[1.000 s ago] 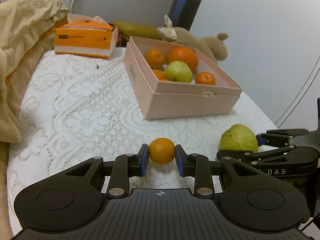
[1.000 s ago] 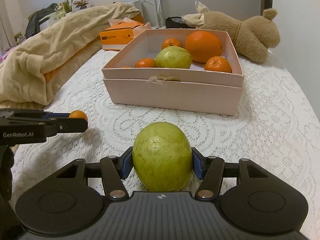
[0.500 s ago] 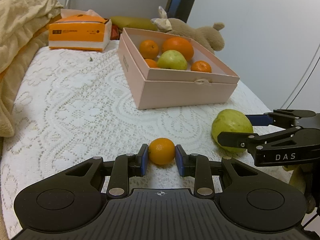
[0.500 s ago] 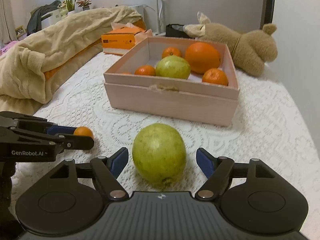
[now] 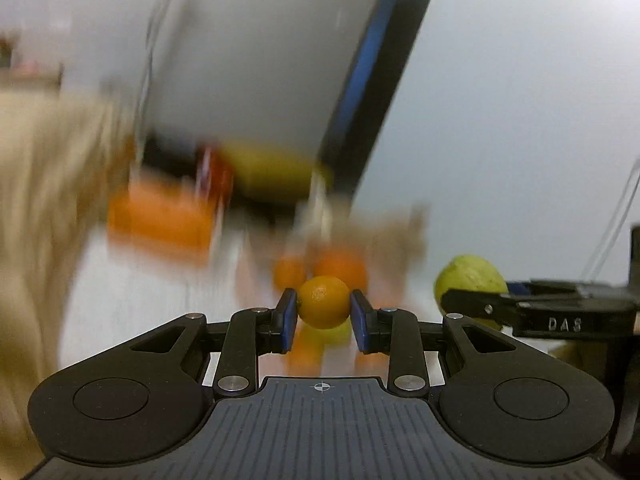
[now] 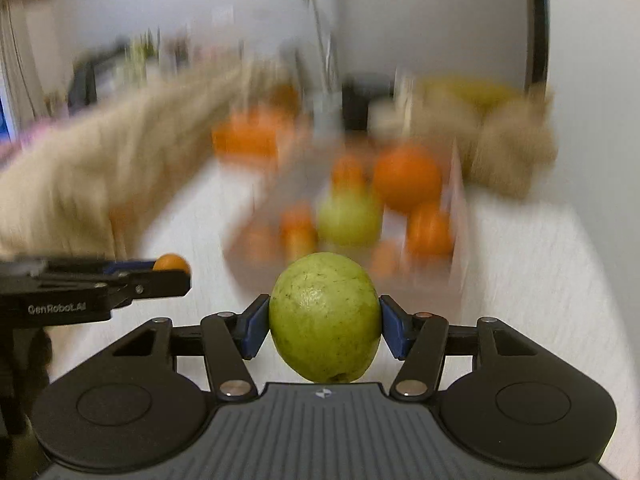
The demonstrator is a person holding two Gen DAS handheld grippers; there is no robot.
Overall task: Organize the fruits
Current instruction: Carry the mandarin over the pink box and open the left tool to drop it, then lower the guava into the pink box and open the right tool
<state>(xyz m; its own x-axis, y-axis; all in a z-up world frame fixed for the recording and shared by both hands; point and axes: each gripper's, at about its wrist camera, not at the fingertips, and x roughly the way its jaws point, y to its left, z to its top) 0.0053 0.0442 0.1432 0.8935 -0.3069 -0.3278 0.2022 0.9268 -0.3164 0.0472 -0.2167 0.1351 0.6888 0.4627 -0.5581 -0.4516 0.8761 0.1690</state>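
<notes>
Fruit is in both grippers at once. Low in the centre of the left wrist view, the left gripper (image 5: 324,316) has its blue pads pressed against a small orange (image 5: 324,301). Low in the centre of the right wrist view, the right gripper (image 6: 324,326) is clamped on a green guava (image 6: 325,322), which bulges well past the pads.

Both pieces look to be in the air on the way to the box (image 6: 456,216), which is smeared across the middle of the right view, so I'd call this the carry step. The next move calls for slowing over a free spot among the fruit already there, and releasing one at a time so the grippers don't collide.

Only the right view shows the box's contents: a large orange (image 6: 406,176), a second guava (image 6: 348,220) and some small oranges, all blurred. The left view, aimed higher, mostly catches wall, with the guava at its right edge.
</notes>
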